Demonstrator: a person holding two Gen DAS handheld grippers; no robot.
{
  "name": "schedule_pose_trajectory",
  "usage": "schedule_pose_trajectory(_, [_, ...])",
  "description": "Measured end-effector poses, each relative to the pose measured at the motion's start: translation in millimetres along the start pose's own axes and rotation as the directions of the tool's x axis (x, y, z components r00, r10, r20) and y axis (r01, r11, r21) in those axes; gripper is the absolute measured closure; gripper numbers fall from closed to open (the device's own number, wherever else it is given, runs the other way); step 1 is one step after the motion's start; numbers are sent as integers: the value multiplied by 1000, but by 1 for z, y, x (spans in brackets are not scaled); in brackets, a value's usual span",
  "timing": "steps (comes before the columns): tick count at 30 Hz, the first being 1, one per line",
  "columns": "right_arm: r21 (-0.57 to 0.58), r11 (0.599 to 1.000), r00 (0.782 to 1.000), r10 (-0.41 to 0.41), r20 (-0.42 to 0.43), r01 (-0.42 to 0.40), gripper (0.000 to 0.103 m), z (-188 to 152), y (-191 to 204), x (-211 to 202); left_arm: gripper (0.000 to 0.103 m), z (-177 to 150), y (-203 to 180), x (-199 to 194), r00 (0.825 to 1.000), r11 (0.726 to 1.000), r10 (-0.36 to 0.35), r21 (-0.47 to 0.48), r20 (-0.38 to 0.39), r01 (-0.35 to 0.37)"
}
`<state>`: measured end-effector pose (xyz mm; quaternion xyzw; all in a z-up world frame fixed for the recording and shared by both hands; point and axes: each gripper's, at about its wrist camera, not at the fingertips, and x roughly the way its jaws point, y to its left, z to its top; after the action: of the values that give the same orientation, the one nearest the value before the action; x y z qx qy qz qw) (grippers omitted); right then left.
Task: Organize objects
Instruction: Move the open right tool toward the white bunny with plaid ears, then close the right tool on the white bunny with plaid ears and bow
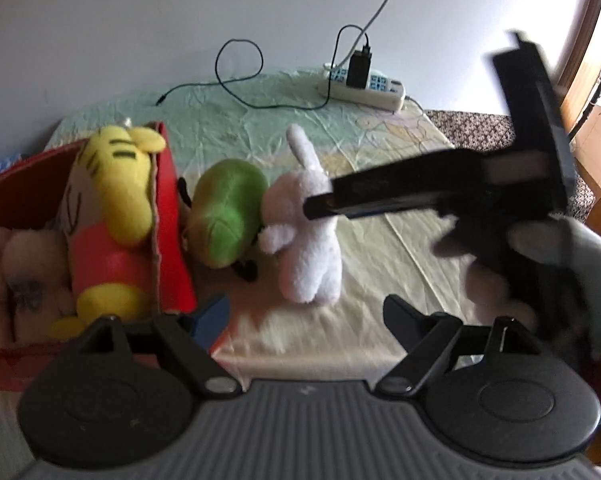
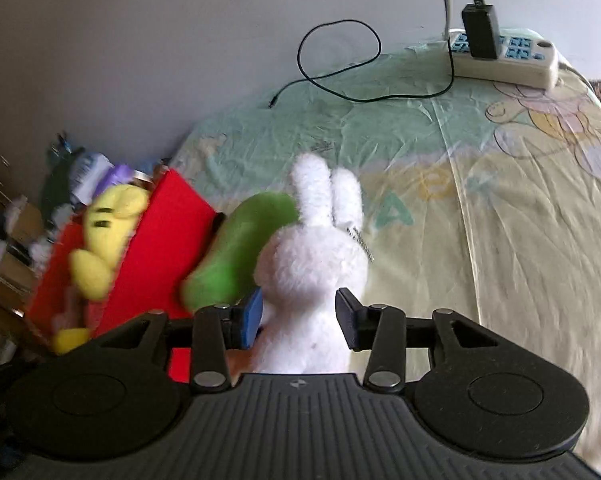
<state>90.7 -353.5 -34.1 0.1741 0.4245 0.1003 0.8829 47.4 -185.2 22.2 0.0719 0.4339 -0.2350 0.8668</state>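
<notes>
A plain pale wall backs a table draped in a crinkled pastel green-and-yellow cartoon-print cloth [image 2: 440,152]. At the far edge lies a white power strip [image 2: 504,62] with a black charger plugged in [image 2: 479,32], and a thin black cable [image 2: 340,60] loops across the cloth.

On the left sits an open red cardboard box [image 1: 172,216]. Inside lies a yellow striped plush tiger in a red shirt [image 1: 112,216], with a pale pink plush [image 1: 24,264] tucked beside it. Right against the box's outer wall lies a green plush toy [image 1: 228,216], and touching that is a fluffy white plush rabbit [image 2: 316,264], ears pointing away toward the wall.

The right gripper [image 2: 298,316] straddles the rabbit's body: the blue pad [image 2: 252,318] sits at one flank, the black finger [image 2: 346,316] at the other. The jaws look loosened rather than clamped, the black finger seeming just clear of the fur, though motion blur makes that hard to swear to. From the left wrist view, that gripper's dark body comes in from the right with a gloved hand [image 1: 560,248] behind it, its tip over the rabbit.

The left gripper [image 1: 304,312] hangs spread wide above the cloth, nothing between its fingers, one tip near the box's corner and the rabbit just ahead.
</notes>
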Motion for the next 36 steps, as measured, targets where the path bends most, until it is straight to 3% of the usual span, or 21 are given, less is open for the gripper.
schedule_pose_trajectory(7, [0, 1000, 1000, 11, -16, -11, 54, -5, -10, 14, 17, 1, -1, 2, 1000, 1000, 4, 0, 0, -4])
schedule_pose_trajectory(11, [78, 997, 1000, 29, -9, -28, 54, -5, -42, 4, 17, 8, -6, 4, 999, 999, -30, 20, 18, 29])
schedule_pose_trajectory(15, [132, 991, 1000, -6, 2, 6, 54, -3, -73, -10, 17, 19, -15, 14, 997, 996, -68, 56, 30, 66])
schedule_pose_trajectory(21, [218, 976, 1000, 14, -3, -13, 55, -14, -107, -24, 17, 38, -19, 45, 988, 986, -154, 60, 20, 152])
schedule_pose_trajectory(25, [334, 935, 993, 106, 52, -118, 55, -17, -128, -35, 23, 47, -18, 80, 987, 986, -159, 36, -28, 160])
schedule_pose_trajectory(29, [364, 910, 980, 192, 58, -200, 55, -14, -131, -27, 28, 54, -21, 112, 984, 986, -161, 31, -76, 164])
schedule_pose_trajectory(34, [383, 895, 972, 231, 42, -229, 52, -11, -129, -10, 33, 59, -22, 145, 971, 981, -195, -4, -140, 196])
schedule_pose_trajectory(36, [395, 887, 968, 248, 32, -240, 46, -10, -129, -3, 36, 60, -23, 155, 965, 978, -208, -21, -158, 208])
